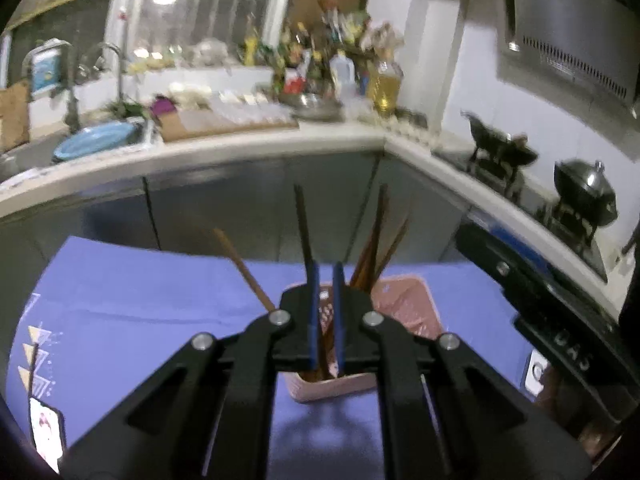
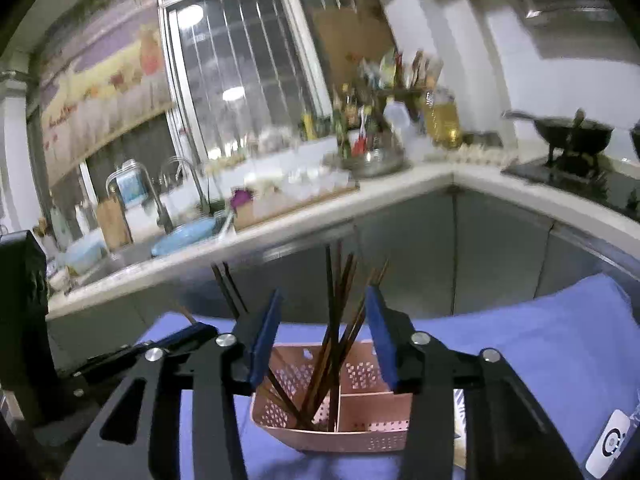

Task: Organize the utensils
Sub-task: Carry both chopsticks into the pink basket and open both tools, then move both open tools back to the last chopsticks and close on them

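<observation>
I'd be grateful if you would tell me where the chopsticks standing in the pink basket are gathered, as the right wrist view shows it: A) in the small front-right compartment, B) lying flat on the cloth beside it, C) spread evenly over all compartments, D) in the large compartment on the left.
D: the chopsticks lean together in the left compartment of the pink basket, while its right-hand compartments look empty.
</observation>
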Tool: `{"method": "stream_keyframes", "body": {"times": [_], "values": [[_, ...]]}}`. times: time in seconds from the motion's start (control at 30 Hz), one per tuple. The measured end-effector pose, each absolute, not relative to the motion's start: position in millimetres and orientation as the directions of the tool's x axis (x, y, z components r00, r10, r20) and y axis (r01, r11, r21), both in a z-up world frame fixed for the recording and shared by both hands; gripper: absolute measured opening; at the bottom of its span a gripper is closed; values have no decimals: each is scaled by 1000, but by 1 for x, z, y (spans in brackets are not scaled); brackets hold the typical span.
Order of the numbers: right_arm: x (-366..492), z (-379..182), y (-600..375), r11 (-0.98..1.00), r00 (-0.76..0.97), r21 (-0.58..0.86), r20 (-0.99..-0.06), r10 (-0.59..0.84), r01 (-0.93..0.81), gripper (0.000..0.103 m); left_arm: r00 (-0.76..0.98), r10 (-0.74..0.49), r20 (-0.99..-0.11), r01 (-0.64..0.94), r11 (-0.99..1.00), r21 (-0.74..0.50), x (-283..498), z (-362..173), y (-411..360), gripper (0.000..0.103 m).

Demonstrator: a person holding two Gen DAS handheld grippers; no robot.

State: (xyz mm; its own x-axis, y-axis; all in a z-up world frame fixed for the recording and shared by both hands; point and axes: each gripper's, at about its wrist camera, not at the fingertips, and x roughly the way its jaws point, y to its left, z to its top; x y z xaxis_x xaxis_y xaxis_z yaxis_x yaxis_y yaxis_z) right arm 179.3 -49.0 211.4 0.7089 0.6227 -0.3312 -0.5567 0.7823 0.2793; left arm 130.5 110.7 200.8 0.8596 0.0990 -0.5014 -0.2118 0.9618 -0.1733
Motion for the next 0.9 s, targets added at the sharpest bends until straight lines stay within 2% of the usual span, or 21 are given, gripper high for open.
{"method": "stream_keyframes", "body": {"times": [0.2, 0.37, 0.6, 0.73, 0.9], "values": [[140, 206, -77, 746, 686, 348, -301, 663, -568, 45, 907, 155, -391, -231, 960, -157, 74, 216, 94, 6], [105, 157, -95, 739, 620, 397, -402, 674, -545, 45, 911, 141, -388, -200, 973, -116, 29, 188, 73, 6], [64, 80, -104, 766, 503, 405, -584, 637, -499, 45, 806, 141, -575, -175, 985, -3, -2, 93, 51, 6], [41, 61, -109, 790, 502, 357, -625, 598, -498, 45, 709, 142, -691, -194, 981, 3, -10, 43, 50, 6], [29, 50, -137, 845, 556, 312, -645, 524, -435, 45, 622, 109, -776, -204, 979, -26, -12, 9, 46, 6]]}}
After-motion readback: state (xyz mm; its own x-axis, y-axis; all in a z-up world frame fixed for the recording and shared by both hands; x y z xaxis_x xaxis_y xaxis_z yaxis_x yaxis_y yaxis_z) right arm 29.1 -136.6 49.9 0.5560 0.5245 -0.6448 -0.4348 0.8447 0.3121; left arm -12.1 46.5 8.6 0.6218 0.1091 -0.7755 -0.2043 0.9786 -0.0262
